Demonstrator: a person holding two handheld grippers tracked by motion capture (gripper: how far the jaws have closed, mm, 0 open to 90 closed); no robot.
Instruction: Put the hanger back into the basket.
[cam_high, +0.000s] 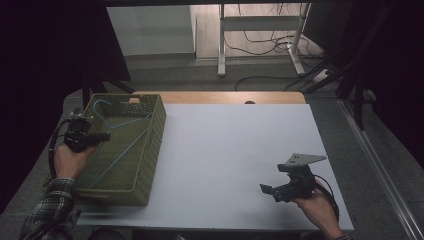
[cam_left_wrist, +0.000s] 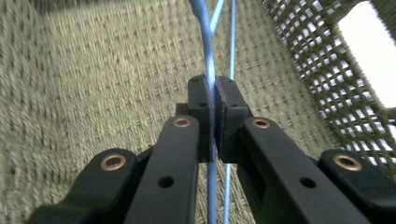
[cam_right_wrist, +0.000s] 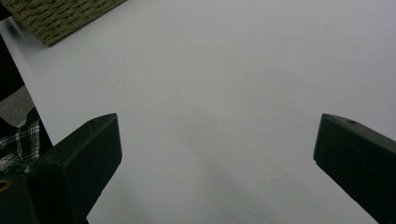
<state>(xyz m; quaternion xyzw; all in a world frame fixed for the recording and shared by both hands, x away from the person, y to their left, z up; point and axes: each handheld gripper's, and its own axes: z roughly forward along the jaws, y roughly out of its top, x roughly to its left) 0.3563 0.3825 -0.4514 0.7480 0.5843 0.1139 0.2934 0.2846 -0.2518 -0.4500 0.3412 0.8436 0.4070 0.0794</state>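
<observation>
White tabletop (cam_high: 235, 150) carries a woven basket (cam_high: 150, 145); inside it the left gripper (cam_left_wrist: 214, 100) pinches a blue hanger (cam_left_wrist: 209, 56), likely about to lift it clear. Right gripper (cam_right_wrist: 217, 140) waits wide apart.

The left gripper (cam_left_wrist: 214, 114) has its black jaws pressed together on a blue wire hanger (cam_left_wrist: 208, 56), whose thin strands run up and down over the olive woven basket's (cam_left_wrist: 93, 70) floor and lattice wall.

Left claw (cam_left_wrist: 214, 116) pinched closed, right claw (cam_right_wrist: 217, 154) wide apart, seemingly hovering.
</observation>
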